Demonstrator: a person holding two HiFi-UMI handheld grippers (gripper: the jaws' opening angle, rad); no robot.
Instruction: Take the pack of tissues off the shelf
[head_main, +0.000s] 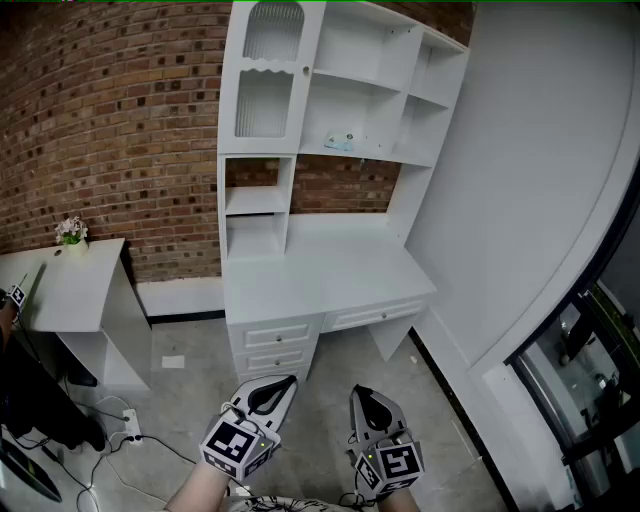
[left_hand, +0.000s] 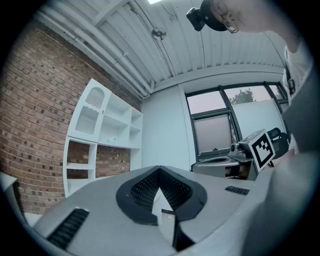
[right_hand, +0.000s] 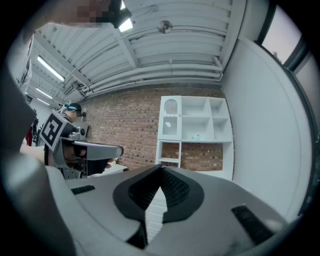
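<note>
Closed jaws, small pale-teal tissue pack (head_main: 341, 141)

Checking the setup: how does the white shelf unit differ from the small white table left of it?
The shelf unit is tall, with compartments and drawers; the small table is low and plain. The shelf unit holds the pack of tissues on an upper shelf; the small table carries a small potted flower. Both are white, against the brick wall.

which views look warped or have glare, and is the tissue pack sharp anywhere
Head view: even light, white wall bows into a curve, pack of tissues small but discernible. Left gripper view: round fisheye, dark corners. Right gripper view: same vignette, ceiling lamp flares, pack a speck.
</note>
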